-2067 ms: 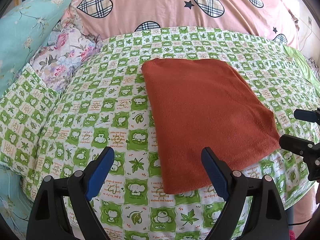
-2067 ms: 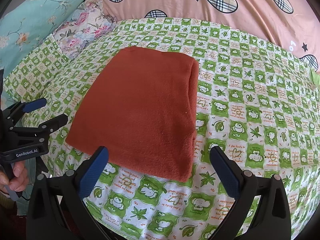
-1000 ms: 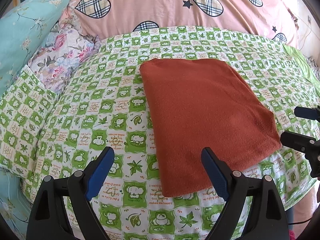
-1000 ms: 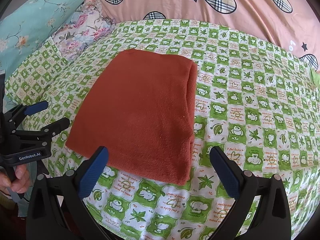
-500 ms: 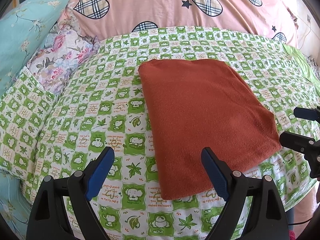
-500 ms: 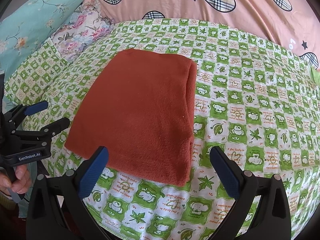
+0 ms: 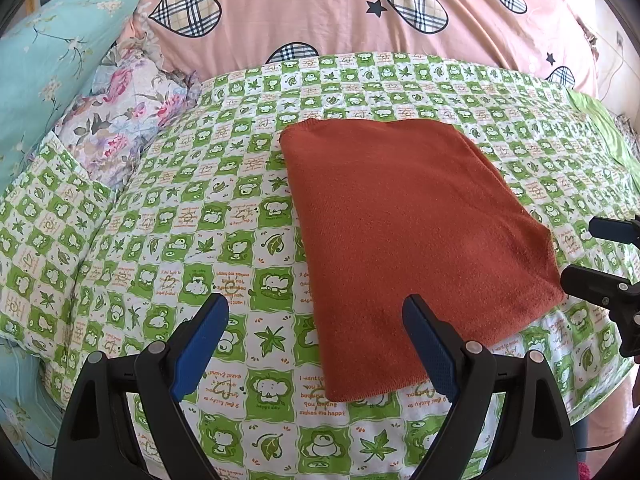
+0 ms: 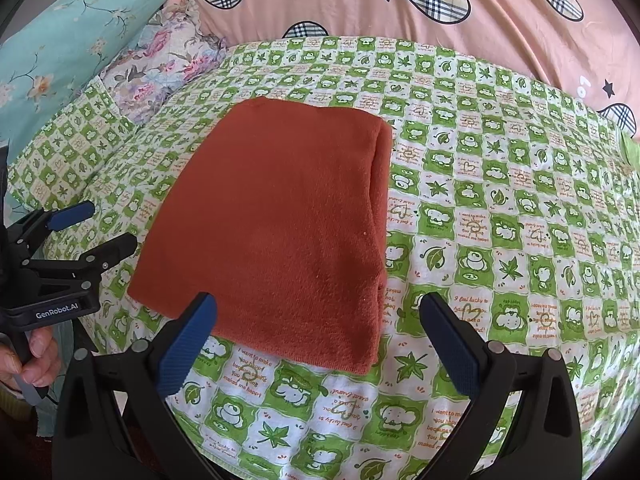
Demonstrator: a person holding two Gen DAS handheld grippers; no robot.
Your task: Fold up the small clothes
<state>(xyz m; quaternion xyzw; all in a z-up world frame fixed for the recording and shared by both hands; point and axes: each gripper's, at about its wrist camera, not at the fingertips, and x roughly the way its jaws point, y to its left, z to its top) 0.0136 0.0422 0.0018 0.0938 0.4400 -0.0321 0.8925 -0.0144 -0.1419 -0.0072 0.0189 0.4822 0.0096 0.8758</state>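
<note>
A rust-orange knit garment (image 7: 412,240), folded into a flat rectangle, lies on the green-and-white checked bed sheet (image 7: 192,216). It also shows in the right wrist view (image 8: 276,228). My left gripper (image 7: 316,344) is open and empty, held above the sheet at the garment's near left corner. My right gripper (image 8: 316,336) is open and empty, held above the garment's near right corner. Each gripper shows at the edge of the other's view: the right one (image 7: 600,252) and the left one (image 8: 88,228), apart from the cloth.
A pink quilt with plaid hearts (image 7: 320,12) is piled at the back. A floral pillow (image 7: 124,120) and a teal pillow (image 7: 44,60) lie at the left. The bed's near edge (image 8: 224,456) drops off just below the grippers.
Both grippers stay open and empty and have only drifted slightly; the folded garment has not moved on the sheet.
</note>
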